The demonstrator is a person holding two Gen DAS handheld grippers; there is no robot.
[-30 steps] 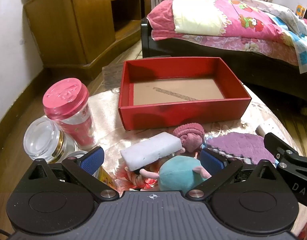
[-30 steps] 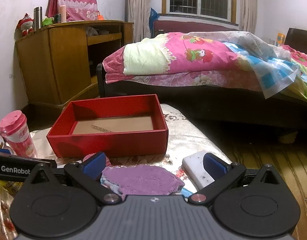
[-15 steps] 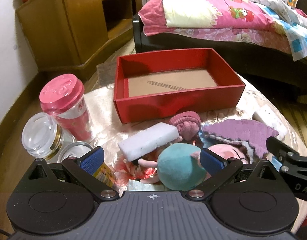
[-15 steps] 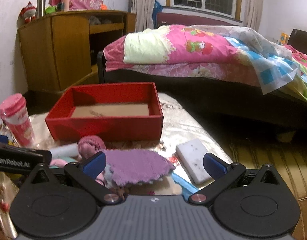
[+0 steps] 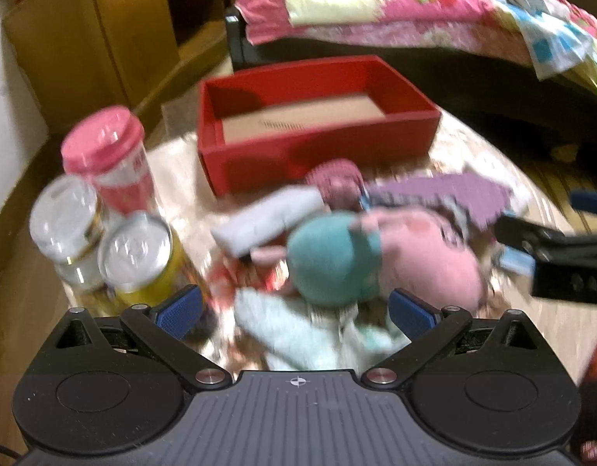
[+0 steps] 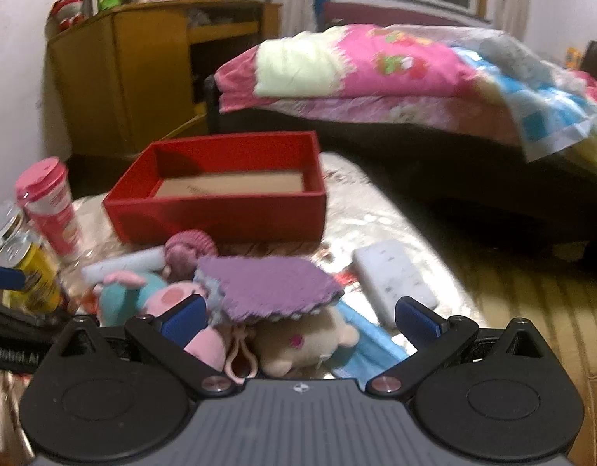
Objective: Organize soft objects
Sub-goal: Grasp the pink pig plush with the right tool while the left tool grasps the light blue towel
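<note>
I see my left gripper [image 5: 294,308] spread wide and holding nothing, the teal-and-pink plush [image 5: 376,256] just ahead at 12 o'clock and the red box [image 5: 317,155] farther off behind it. My right gripper [image 6: 300,316] is spread too, the purple cloth [image 6: 267,285] lying over the soft pile at 12 o'clock and a white block [image 6: 395,275] at 1 o'clock.

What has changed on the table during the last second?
Both tools, left and right, drew back and upward from the soft toys, wide open, holding nothing; more of the pile shows, including the pink-and-teal plush toy. The red cardboard box stays empty; toys and purple knitted cloth lie unmoved.
</note>
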